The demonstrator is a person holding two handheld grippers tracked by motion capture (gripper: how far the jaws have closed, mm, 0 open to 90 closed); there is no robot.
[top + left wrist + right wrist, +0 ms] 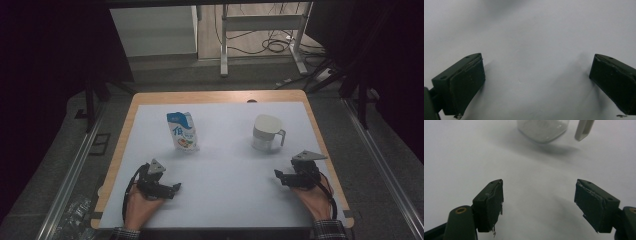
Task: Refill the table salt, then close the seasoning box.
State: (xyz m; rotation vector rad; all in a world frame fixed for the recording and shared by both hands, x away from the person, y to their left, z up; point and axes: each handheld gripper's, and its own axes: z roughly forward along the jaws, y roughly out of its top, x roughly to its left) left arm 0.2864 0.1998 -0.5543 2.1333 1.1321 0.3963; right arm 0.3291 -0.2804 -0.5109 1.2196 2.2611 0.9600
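Dim room, dark curtains at both sides, cables on the floor behind. Wooden desk (131, 112) topped w/ a white sheet.

2 things on the sheet:
- blue-and-white soft plastic drink pouch (182, 131), upright, left-centre, just beyond the left gripper (176, 187).
- white square-bodied plastic jug w/ side handle (266, 133), right-centre, handle pointing right. In the right gripper view its translucent base (543, 130) and handle end (584, 130) show at the top edge, ahead of the jaws and apart from them.

Grippers:
- left gripper: low over the sheet at the near left, jaws spread wide, nothing between them, bare sheet ahead.
- right gripper (278, 175): near right, jaws parted w/ a clear gap, holding nothing, aimed roughly at the jug.

Handling (judgement):
- jug looks stiff, light, prob. empty; smooth walls, could slip. Body seems wide for the jaws, so the handle or the rim is the better hold.
- pouch looks soft, will dent under pressure, may tip or sag if pinched low. Take it at the sealed top or across the upper body, gently.
- both stand free, apart from each other, so 1 gripper per item is workable.
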